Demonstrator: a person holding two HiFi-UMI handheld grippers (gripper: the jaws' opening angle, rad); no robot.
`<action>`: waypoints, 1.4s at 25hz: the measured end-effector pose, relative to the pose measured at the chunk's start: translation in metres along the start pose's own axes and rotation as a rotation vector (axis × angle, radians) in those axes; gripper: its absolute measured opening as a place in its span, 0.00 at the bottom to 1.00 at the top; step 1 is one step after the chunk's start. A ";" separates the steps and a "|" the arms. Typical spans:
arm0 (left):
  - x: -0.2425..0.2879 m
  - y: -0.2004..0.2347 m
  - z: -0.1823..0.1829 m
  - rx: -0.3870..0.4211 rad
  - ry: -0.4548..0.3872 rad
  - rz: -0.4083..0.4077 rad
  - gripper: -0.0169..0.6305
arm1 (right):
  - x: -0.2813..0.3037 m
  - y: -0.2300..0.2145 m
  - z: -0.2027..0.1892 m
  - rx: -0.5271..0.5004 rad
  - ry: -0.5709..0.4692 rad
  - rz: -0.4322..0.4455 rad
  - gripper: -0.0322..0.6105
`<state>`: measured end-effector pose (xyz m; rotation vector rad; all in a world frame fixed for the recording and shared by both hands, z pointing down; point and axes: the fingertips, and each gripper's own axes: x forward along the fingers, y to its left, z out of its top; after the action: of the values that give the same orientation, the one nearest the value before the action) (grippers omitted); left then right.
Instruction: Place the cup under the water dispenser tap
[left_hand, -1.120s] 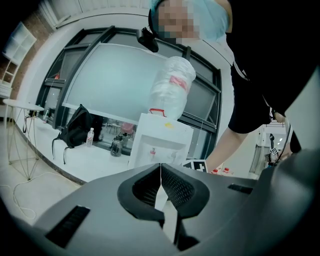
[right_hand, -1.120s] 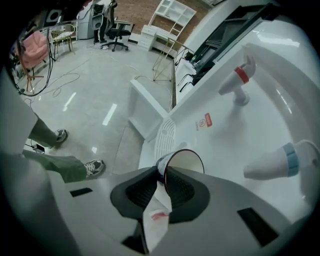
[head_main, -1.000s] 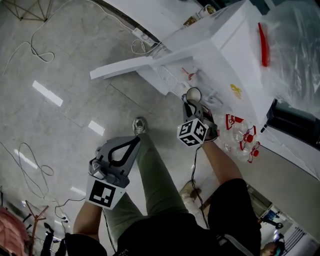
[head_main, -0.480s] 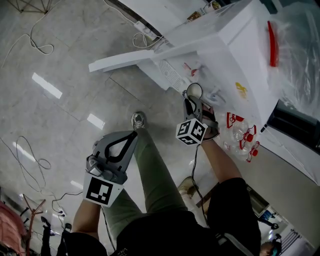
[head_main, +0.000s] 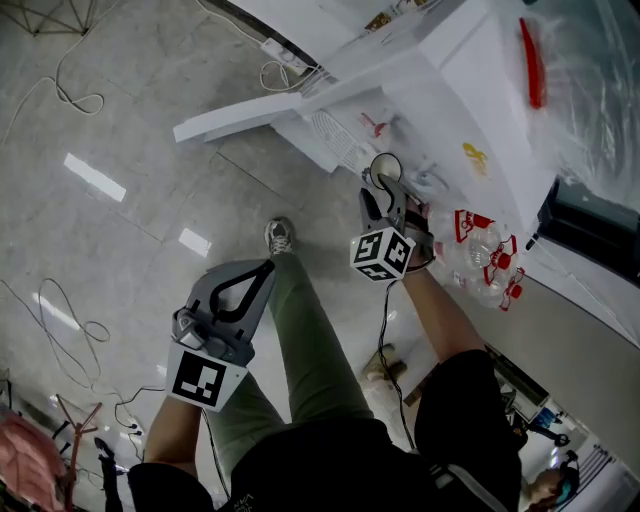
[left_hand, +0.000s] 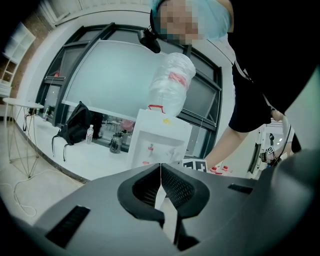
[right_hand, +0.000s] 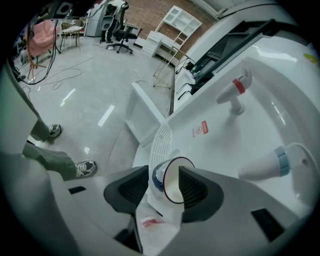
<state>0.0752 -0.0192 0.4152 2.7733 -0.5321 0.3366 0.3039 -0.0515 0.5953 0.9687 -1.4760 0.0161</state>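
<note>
A white paper cup (right_hand: 172, 180) with a dark rim sits on the drip tray grille (right_hand: 161, 142) of the white water dispenser (head_main: 470, 90), below its red tap (right_hand: 235, 92) and blue tap (right_hand: 272, 162). My right gripper (right_hand: 165, 187) points down at it with the cup between its fingers; the jaws are opening, and a gap shows beside the left finger. In the head view the cup (head_main: 386, 168) stands at the tips of the right gripper (head_main: 385, 195). My left gripper (head_main: 255, 275) hangs over the floor beside the person's leg, shut and empty (left_hand: 160, 167).
A white panel (head_main: 235, 115) juts from the dispenser's base over the floor. A pack of red-capped bottles (head_main: 485, 265) lies right of my right hand. Cables (head_main: 60, 100) trail on the tiled floor. The person's shoe (head_main: 280, 237) is between the grippers.
My right gripper's fingers have spread apart around the cup, which stays on the drip tray. The left gripper has kept still.
</note>
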 end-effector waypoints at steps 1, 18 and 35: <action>-0.001 -0.001 0.003 0.007 0.000 -0.007 0.06 | -0.004 -0.001 0.002 0.016 -0.005 -0.005 0.32; -0.072 -0.051 0.109 0.186 -0.035 -0.098 0.06 | -0.201 -0.022 0.041 0.504 -0.166 -0.176 0.32; -0.173 -0.136 0.204 0.151 -0.150 -0.091 0.06 | -0.446 -0.012 0.080 1.095 -0.476 -0.333 0.14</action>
<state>0.0066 0.0902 0.1445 2.9743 -0.4288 0.1553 0.1718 0.1373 0.2056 2.2137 -1.7101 0.4107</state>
